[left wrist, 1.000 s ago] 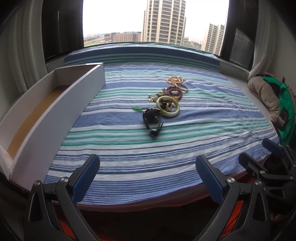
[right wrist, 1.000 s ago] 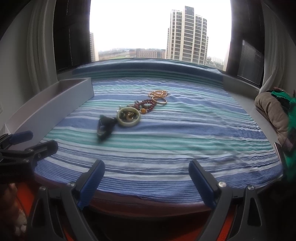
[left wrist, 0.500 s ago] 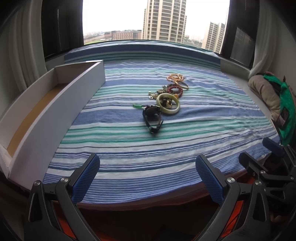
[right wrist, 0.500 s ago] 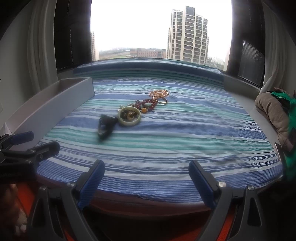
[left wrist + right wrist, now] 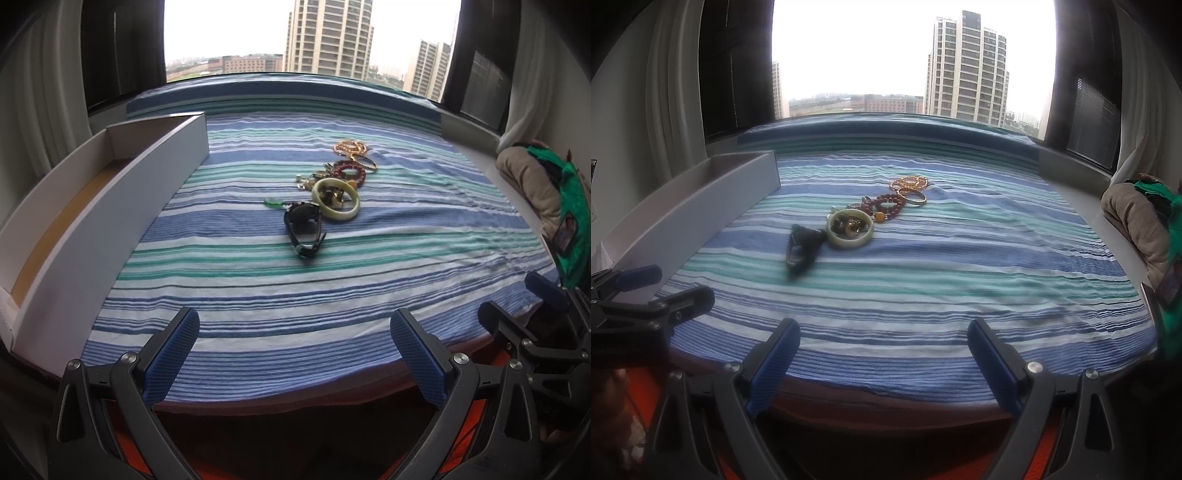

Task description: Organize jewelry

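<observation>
A pile of jewelry lies mid-cloth: a pale green bangle [image 5: 335, 199] [image 5: 850, 229], a black wristwatch [image 5: 303, 229] [image 5: 800, 251], a dark red bead bracelet [image 5: 349, 172] [image 5: 885, 206], gold chains and a gold bangle [image 5: 352, 149] [image 5: 911, 186], and a small green pendant [image 5: 272, 202]. A long white open box [image 5: 110, 206] [image 5: 683, 218] stands at the left. My left gripper [image 5: 293, 354] and right gripper [image 5: 884, 356] are both open and empty, at the near edge, well short of the pile.
A blue-green striped cloth [image 5: 332, 280] covers the window seat. Beige and green bundled fabric [image 5: 543, 192] lies at the right edge. The right gripper shows at the lower right in the left wrist view [image 5: 517, 317]. A window is behind.
Both views have shifted slightly; the jewelry and box sit a little nearer and lower in view. Both grippers stay open.
</observation>
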